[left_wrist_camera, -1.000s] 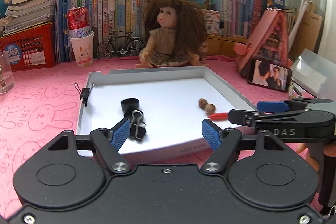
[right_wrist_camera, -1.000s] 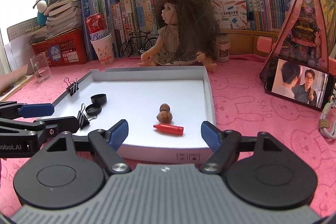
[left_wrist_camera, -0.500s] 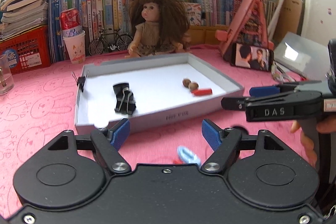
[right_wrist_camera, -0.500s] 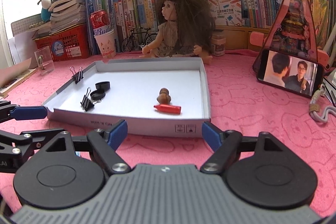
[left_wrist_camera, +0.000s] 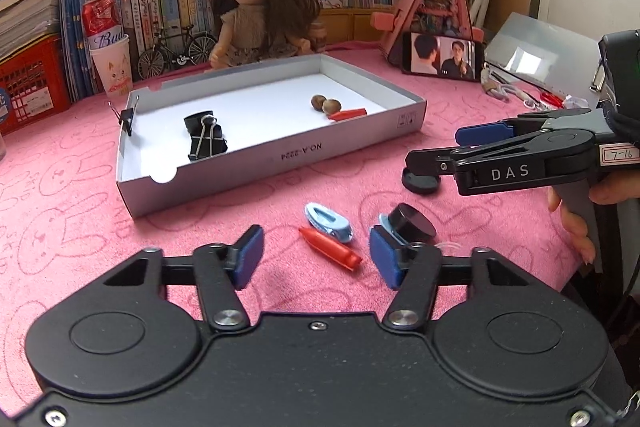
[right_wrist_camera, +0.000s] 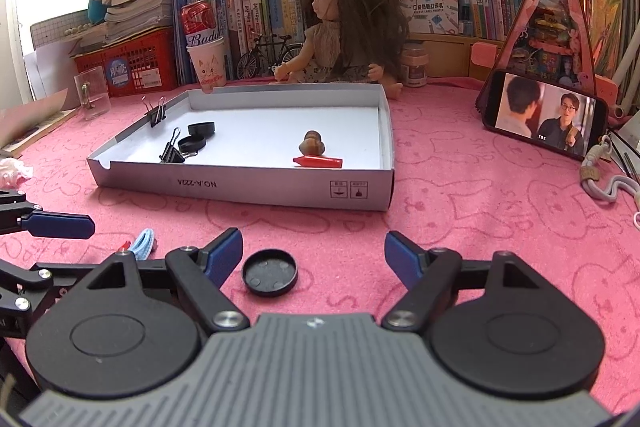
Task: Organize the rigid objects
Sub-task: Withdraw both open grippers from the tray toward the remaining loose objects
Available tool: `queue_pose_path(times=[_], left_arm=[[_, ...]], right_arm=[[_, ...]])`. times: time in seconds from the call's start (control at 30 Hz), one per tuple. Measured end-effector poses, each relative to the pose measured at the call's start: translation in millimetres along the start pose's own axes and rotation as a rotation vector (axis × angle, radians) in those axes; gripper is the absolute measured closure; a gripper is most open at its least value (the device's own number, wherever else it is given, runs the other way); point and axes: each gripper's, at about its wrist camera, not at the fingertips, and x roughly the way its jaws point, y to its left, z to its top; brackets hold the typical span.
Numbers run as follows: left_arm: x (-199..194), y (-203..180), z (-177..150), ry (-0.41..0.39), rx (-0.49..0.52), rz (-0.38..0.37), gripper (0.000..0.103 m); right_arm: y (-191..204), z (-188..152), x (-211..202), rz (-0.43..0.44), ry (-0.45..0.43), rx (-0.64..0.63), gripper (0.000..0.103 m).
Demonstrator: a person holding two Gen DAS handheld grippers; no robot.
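On the pink cloth, in the left wrist view, a red crayon-like piece (left_wrist_camera: 330, 247) lies between the jaws of my left gripper (left_wrist_camera: 316, 259). The jaws are closing, and the pads stand clear of the piece. A light blue clip (left_wrist_camera: 328, 221) lies just beyond it, and a black cap (left_wrist_camera: 412, 223) sits by the right pad. My right gripper (right_wrist_camera: 314, 259) is open over a flat black cap (right_wrist_camera: 270, 271) near its left pad. The white tray (left_wrist_camera: 280, 155) holds black binder clips (left_wrist_camera: 206, 141), two nuts (left_wrist_camera: 326, 103) and another red piece (left_wrist_camera: 348, 113).
A doll (right_wrist_camera: 344, 27) sits behind the tray. A phone (right_wrist_camera: 544, 115) leans on a pink stand to the right. A cup with a can (right_wrist_camera: 206, 59), a red basket (right_wrist_camera: 128, 67) and books line the back. A clear glass (right_wrist_camera: 92, 93) stands far left.
Both grippers have drawn back from over the tray to the near cloth. The loose pieces and caps have come into view. The left jaws have narrowed.
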Motion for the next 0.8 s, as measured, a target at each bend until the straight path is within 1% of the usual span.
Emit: queue_pose_path(times=[0.17, 0.27, 0.47, 0.6, 0.73, 0.8], left_arm=[[3.0, -1.7, -2.8, 0.012, 0.024, 0.049, 0.050], [4.8, 1.6, -2.9, 0.014, 0.019, 0.071, 0.050], [10.7, 15.3, -1.2, 0.028, -0.040, 0.129, 0.050], [12.5, 23.7, -0.8, 0.026, -0.057, 0.180, 0.050], [13.9, 34.0, 0.2, 0.028, -0.111, 0.202, 0.049], [15.9, 37.5, 1.3, 0.028, -0.126, 0.225, 0.049]], right_arm=[[0.7, -5.1, 2.6, 0.004, 0.013, 0.006, 0.017], [0.3, -7.0, 3.1, 0.006, 0.017, 0.014, 0.017], [1.4, -8.8, 3.4, 0.002, 0.017, 0.009, 0.017], [3.8, -9.9, 4.0, -0.004, 0.019, -0.003, 0.017], [4.8, -10.0, 4.6, -0.004, 0.019, -0.004, 0.017], [4.6, -9.8, 4.6, -0.004, 0.018, -0.004, 0.016]])
